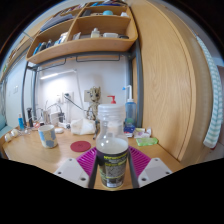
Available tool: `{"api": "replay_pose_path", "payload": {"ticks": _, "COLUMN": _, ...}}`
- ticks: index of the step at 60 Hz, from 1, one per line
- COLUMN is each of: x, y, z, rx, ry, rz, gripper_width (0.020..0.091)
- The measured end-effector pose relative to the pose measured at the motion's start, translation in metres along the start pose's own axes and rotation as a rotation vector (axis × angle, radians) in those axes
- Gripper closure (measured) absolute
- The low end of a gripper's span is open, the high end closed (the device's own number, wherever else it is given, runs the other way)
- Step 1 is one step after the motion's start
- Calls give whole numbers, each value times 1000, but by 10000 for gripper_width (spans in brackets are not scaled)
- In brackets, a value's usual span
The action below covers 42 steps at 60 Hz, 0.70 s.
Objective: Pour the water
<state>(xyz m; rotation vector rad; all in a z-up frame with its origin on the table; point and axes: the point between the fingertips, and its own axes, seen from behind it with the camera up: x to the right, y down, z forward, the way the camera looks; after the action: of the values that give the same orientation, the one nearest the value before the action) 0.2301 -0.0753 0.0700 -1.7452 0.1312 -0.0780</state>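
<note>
A clear plastic bottle [112, 150] with a white cap and a dark label stands upright between my fingers, held above the wooden desk [30, 150]. My gripper [112, 166] is shut on the bottle, the magenta pads [86, 159] pressing its sides at label height. A grey metal cup [48, 136] stands on the desk to the left, beyond the fingers. A round dark-red coaster [81, 146] lies between the cup and the bottle.
Small bottles and jars line the back of the desk, with a red-topped pump bottle [128, 110] behind my bottle. A wooden shelf [85, 45] with clutter hangs overhead. A tall wooden cabinet side [170, 80] stands close on the right.
</note>
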Motion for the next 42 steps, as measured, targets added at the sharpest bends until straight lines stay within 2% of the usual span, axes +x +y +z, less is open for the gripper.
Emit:
{"api": "replay_pose_path", "payload": {"ticks": 2, "x": 0, "y": 1, "z": 1, "rx": -1, "ry": 1, "rz": 3, "gripper_width": 660}}
{"api": "replay_pose_path", "payload": {"ticks": 9, "x": 1, "y": -1, "z": 4, "rx": 21, "ry": 11, "rz": -13, "gripper_width": 701}}
{"api": "replay_pose_path", "payload": {"ticks": 17, "x": 0, "y": -3, "z": 5, "rx": 41, "ry": 12, "rz": -16, "gripper_width": 814}}
{"api": "replay_pose_path", "payload": {"ticks": 22, "x": 1, "y": -3, "z": 5, "rx": 40, "ry": 15, "rz": -8, "gripper_width": 839}}
{"api": "replay_pose_path", "payload": {"ticks": 31, "x": 0, "y": -4, "z": 5, "rx": 29, "ry": 25, "rz": -58, "gripper_width": 838}}
{"api": "replay_pose_path", "payload": {"ticks": 42, "x": -27, "y": -33, "z": 22, "rx": 38, "ry": 12, "rz": -402, "gripper_width": 837}}
